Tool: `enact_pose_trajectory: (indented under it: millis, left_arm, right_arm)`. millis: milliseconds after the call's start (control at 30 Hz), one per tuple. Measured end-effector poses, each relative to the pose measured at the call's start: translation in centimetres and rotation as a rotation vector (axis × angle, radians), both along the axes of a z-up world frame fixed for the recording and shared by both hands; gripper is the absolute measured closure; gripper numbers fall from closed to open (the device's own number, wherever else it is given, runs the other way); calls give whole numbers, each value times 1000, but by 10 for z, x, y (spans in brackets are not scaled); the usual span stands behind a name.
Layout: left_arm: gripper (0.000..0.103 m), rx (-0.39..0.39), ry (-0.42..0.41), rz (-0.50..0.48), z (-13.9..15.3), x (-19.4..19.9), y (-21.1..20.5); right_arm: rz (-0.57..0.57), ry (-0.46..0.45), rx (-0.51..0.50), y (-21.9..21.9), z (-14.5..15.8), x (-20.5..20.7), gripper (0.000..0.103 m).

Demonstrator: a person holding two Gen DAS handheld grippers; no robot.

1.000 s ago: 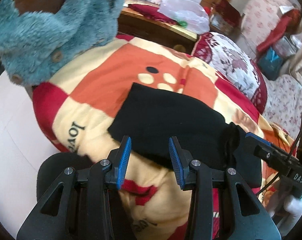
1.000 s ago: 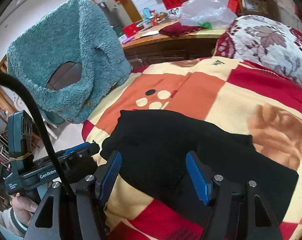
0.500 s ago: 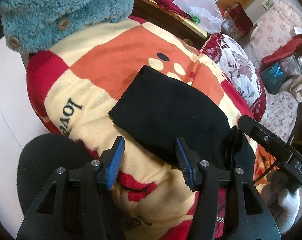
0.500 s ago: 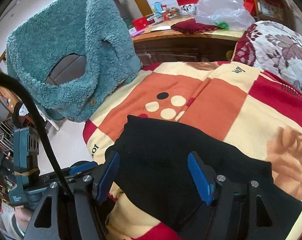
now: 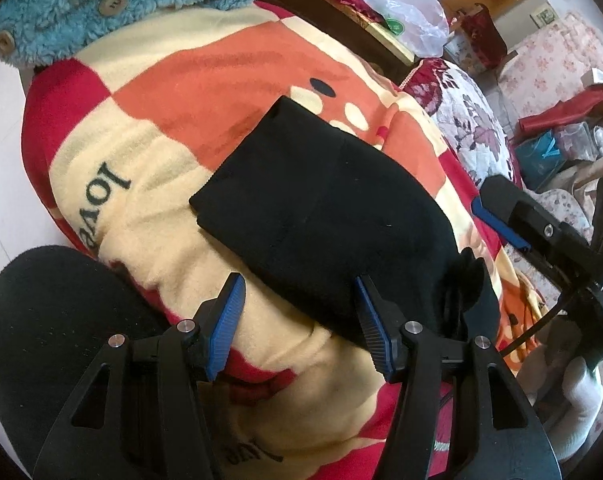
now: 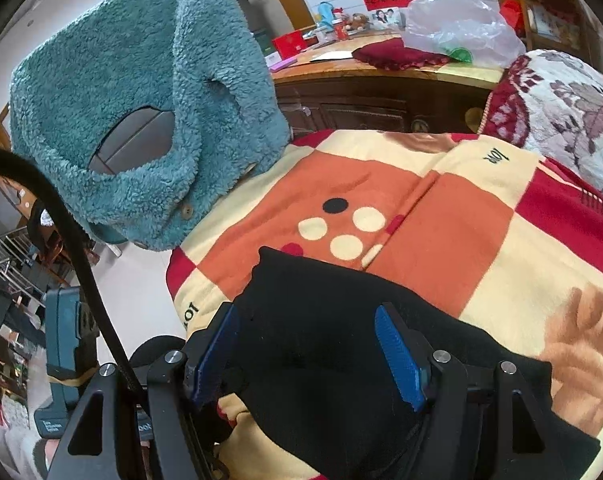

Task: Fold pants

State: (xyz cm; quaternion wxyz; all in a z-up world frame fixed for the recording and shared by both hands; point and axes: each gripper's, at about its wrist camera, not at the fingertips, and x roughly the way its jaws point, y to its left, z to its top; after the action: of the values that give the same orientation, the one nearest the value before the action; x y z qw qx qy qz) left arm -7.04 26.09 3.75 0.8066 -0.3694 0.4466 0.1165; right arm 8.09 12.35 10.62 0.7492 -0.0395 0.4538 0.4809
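Note:
The black pants (image 5: pixel 321 208) lie folded into a compact rectangle on a red, orange and cream blanket (image 5: pixel 161 160). My left gripper (image 5: pixel 297 292) hangs over their near edge. Its jaws are opening and its blue pads press on nothing; only the pants' edge and the blanket show in the gap. At the right of the left wrist view, the right gripper's finger (image 5: pixel 501 220) reaches over the pants' bunched end. In the right wrist view, my right gripper (image 6: pixel 306 320) stands open just above the pants (image 6: pixel 321 300), with black cloth below the gap and the pads apart from it.
A teal fleece jacket (image 6: pixel 141 100) hangs over a chair back at the blanket's far left corner. A black round cushion (image 5: pixel 53 320) sits below the left gripper. Behind are a wooden cabinet (image 6: pixel 381 96) with a plastic bag (image 6: pixel 453 28) and a floral quilt (image 6: pixel 573 108).
The left gripper's jaws have spread wider, and it has sunk toward the pants' near edge while rolling. The right gripper has slid sideways over the pants.

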Motion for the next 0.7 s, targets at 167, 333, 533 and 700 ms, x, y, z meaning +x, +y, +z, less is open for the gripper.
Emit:
enact_pose_trajectory:
  millis: [167,333,533,700]
  left_arm:
    - [47,-25,-16,16,-4,-2,1]
    - [36,-45,-52,14,-5,0,-2]
    - [33,-63,-82,27,-6,5,1]
    - [33,-66,-107,30,-6,5,3]
  right_arm:
    - [101,-40,-54,29,1,5,28]
    - [227,-73,-170,74,-11,16,28]
    - [344,-29,-242,113,-36,35,28]
    - [432,26,-297,140,-66,39,47]
